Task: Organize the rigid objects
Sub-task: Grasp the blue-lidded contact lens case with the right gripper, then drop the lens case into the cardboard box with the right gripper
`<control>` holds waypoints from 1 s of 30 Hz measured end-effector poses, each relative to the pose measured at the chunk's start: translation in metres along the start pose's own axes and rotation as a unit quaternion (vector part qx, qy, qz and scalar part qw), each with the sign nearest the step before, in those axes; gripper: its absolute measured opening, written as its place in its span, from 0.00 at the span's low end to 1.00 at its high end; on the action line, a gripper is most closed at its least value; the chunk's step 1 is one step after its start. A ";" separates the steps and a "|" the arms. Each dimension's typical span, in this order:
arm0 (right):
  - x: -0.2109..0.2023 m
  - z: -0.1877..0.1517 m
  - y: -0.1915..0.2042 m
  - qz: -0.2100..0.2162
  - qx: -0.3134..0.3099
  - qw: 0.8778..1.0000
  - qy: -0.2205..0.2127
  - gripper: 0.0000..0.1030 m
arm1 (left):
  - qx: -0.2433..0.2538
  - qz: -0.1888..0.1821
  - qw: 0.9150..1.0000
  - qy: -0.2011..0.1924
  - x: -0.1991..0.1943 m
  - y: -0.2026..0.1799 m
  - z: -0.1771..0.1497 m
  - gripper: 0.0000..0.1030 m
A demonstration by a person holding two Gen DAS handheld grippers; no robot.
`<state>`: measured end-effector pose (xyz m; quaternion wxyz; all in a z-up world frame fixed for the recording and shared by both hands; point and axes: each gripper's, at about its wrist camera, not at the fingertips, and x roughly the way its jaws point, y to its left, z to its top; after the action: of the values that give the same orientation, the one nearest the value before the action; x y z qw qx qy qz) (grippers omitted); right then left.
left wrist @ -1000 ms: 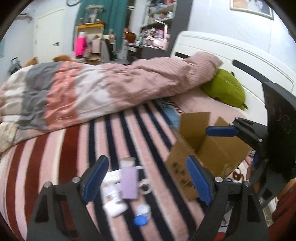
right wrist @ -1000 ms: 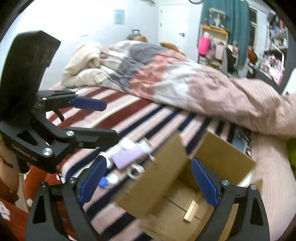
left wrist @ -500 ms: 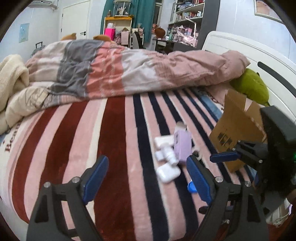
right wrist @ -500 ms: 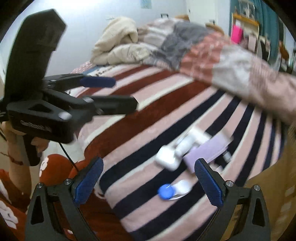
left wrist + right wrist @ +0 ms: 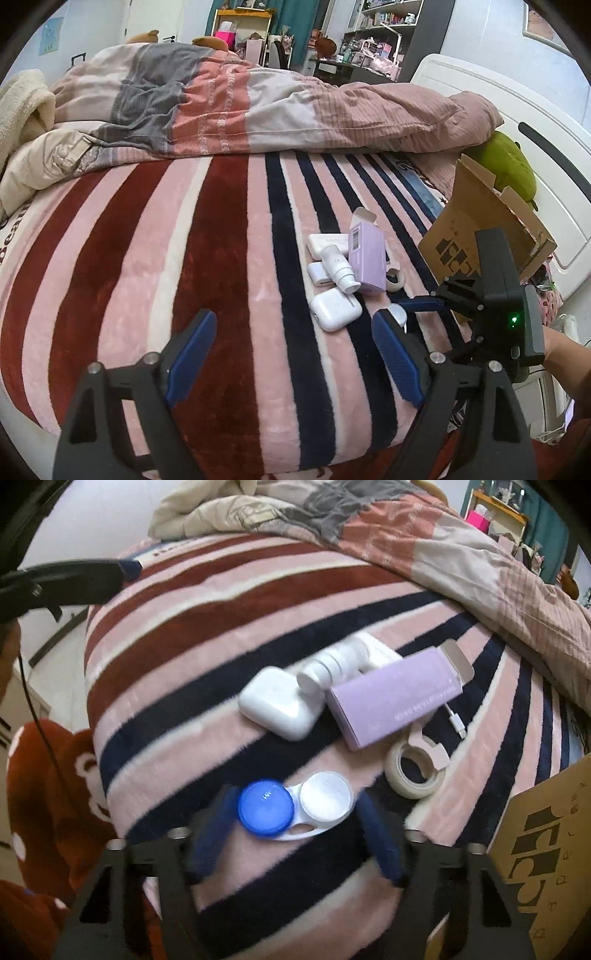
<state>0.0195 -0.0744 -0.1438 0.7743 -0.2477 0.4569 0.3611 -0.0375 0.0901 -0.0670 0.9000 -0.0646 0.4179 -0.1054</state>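
A contact lens case (image 5: 293, 806) with one blue and one white cap lies on the striped blanket, between the fingers of my open right gripper (image 5: 295, 834). Behind it lie a white earbud case (image 5: 277, 701), a white bottle (image 5: 334, 664), a purple carton (image 5: 395, 698) and a tape roll (image 5: 415, 771). In the left wrist view the same pile shows: earbud case (image 5: 334, 308), bottle (image 5: 340, 267), purple carton (image 5: 367, 258). My left gripper (image 5: 291, 360) is open and empty above the blanket, left of the pile. The right gripper's body (image 5: 495, 299) shows at the right.
An open cardboard box (image 5: 480, 229) stands at the right on the bed; its side shows in the right wrist view (image 5: 546, 842). A rumpled duvet (image 5: 258, 103) lies across the back. A green plush (image 5: 509, 173) sits by the white headboard. The bed edge is close below.
My right gripper has swung away from the box and dropped low onto the lens case. My left gripper has pulled back and turned left, so the pile sits to its right.
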 end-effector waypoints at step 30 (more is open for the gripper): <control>-0.206 -0.029 -0.105 -0.093 0.055 0.973 -0.205 0.57 | 0.176 -0.201 0.959 0.092 0.068 -0.254 0.132 0.23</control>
<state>0.0206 -0.2284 0.0313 0.8939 -0.1670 0.2824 0.3054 0.0720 -0.1685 0.0200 0.8152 0.0220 0.4521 -0.3613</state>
